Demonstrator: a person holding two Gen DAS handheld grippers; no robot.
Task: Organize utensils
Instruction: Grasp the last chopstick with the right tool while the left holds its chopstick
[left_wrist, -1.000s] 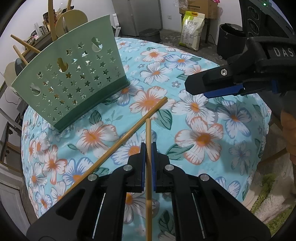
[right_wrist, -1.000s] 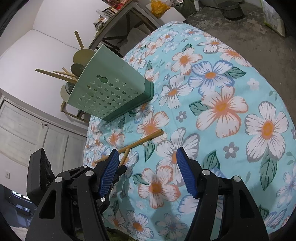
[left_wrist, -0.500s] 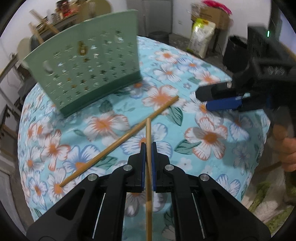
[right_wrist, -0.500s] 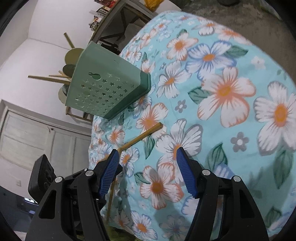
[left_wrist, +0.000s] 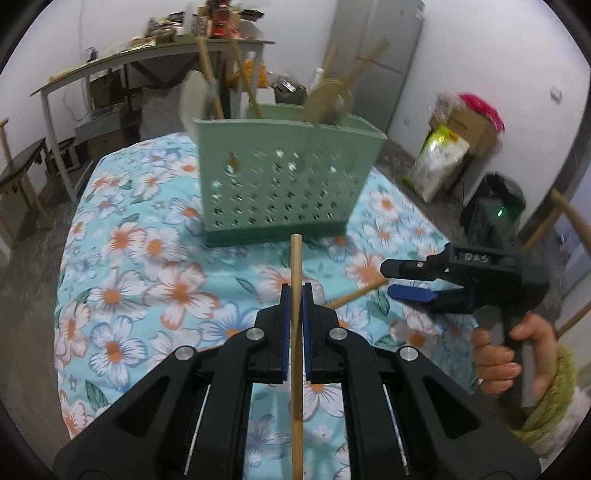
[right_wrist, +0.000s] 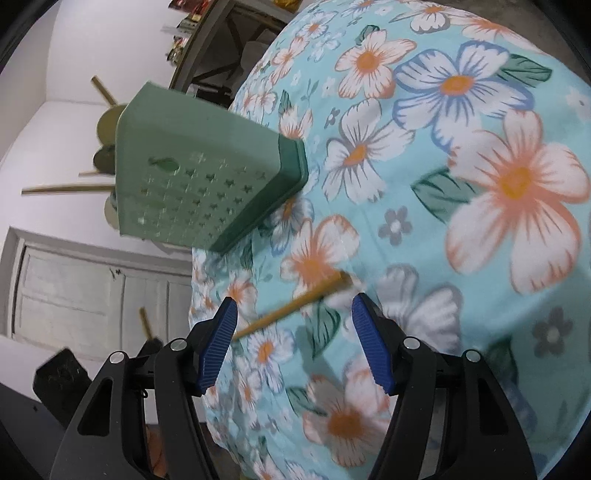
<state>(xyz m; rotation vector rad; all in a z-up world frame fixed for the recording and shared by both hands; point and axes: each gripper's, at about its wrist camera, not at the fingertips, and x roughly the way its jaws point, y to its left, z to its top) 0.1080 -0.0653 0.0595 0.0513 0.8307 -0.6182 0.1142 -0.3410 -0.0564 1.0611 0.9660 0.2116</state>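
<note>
My left gripper (left_wrist: 294, 295) is shut on a wooden chopstick (left_wrist: 296, 266) and holds it above the floral tablecloth, its tip pointing at the green perforated utensil holder (left_wrist: 284, 184). The holder has several wooden utensils standing in it. A second chopstick (right_wrist: 295, 304) lies on the cloth; in the left wrist view only a short piece (left_wrist: 356, 294) of it shows. My right gripper (right_wrist: 291, 325) is open, its jaws spread on either side of that lying chopstick, just above it. The holder also shows in the right wrist view (right_wrist: 199, 184).
The round table (left_wrist: 122, 258) is covered by a blue flower-print cloth. Behind it stand a cluttered desk (left_wrist: 122, 62), a stool (left_wrist: 18, 173), bags and boxes (left_wrist: 454, 147) and a black bin (left_wrist: 495, 206). The table edge falls away at the right.
My left gripper has lifted and swung up with the chopstick, now facing the holder squarely. My right gripper has come down closer over the lying chopstick, still open.
</note>
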